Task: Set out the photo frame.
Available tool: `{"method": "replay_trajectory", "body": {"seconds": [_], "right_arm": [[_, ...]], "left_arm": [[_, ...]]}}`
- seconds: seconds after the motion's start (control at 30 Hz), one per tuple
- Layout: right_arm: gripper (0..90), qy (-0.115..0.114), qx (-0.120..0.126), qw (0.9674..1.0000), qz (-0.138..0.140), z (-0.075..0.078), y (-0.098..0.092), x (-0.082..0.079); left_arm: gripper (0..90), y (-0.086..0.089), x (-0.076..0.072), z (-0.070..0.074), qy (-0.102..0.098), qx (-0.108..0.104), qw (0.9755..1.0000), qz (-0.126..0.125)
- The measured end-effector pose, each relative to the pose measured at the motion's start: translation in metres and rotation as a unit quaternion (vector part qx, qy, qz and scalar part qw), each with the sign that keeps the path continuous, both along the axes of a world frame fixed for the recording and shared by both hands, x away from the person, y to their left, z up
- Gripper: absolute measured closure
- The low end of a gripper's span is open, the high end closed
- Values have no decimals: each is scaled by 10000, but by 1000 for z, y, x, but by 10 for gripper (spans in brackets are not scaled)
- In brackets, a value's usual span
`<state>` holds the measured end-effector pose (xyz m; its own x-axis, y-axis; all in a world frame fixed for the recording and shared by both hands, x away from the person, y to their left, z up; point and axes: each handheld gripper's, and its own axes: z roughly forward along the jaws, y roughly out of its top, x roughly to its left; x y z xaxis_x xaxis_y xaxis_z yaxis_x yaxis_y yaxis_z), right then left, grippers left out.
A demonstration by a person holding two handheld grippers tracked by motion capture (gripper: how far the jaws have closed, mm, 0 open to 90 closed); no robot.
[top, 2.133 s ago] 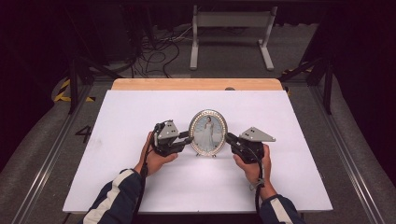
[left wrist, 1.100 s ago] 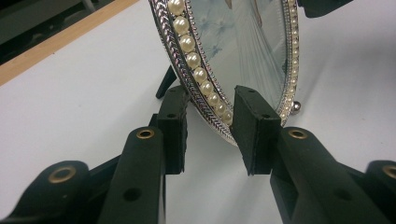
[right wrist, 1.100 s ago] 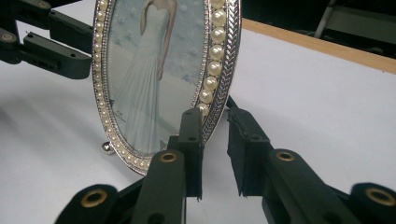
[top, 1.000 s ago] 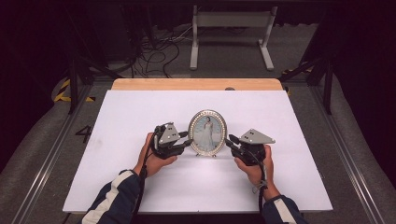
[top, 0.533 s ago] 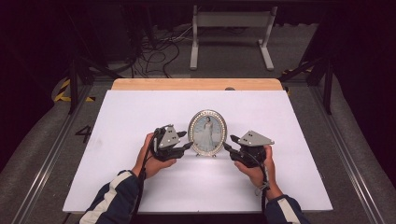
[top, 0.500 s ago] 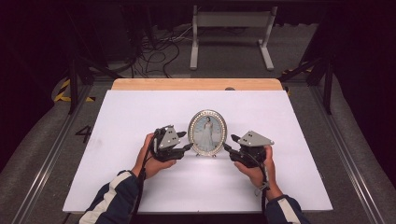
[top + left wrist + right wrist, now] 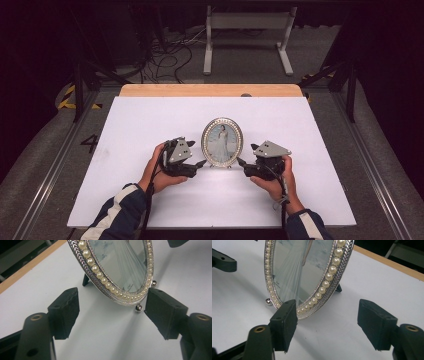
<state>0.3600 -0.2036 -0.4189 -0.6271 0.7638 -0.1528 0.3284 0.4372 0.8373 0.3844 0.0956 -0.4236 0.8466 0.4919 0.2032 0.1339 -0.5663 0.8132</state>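
So the oval pearl-trimmed photo frame (image 7: 222,142) is standing upright around the middle of the white table (image 7: 150,120). The left gripper (image 7: 201,163) and right gripper (image 7: 241,162) are sitting either side of its base, jaws just been opening, both released and gripping nothing, frame edge between them.

We see a table (image 7: 150,200) covered by a white sheet (image 7: 310,190), with a bare wooden strip (image 7: 165,90) along its far edge. Near the middle stands an oval pearl-rimmed photo frame (image 7: 222,142), upright on small ball feet (image 7: 138,308) and a rear strut (image 7: 85,280).
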Motion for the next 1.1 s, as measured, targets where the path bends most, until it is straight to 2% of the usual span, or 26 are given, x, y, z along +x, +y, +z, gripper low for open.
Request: {"method": "replay_trajectory", "body": {"seconds": [0.07,0.13,0.23,0.4,0.53,0.63,0.83,1.1], "right_arm": [[299,40,-21,9999,96,0,1,0],[279,24,-214,9997,153,1,2,-2],[245,8,-280,9995,142,1,2,-3],[191,83,-394,9991,117,-2,-1,-3],[192,138,-477,9987,126,-6,-4,-5],[193,106,-495,9986,128,-6,-5,-6],[193,70,-534,9985,88,-6,-5,-7],[194,132,-635,9978,107,-11,-5,-7]], "left_arm": [[217,1,0,-1,54,38,10000,11],[165,1,1,-3,131,39,9999,17],[138,2,0,-4,227,57,9997,6],[112,7,-4,-4,187,2,9998,-25],[110,9,-6,-7,115,214,9997,45],[90,11,-8,-8,91,318,9995,-10],[92,17,-11,-9,79,341,9994,21],[92,28,-17,-12,79,423,9990,83]]}}
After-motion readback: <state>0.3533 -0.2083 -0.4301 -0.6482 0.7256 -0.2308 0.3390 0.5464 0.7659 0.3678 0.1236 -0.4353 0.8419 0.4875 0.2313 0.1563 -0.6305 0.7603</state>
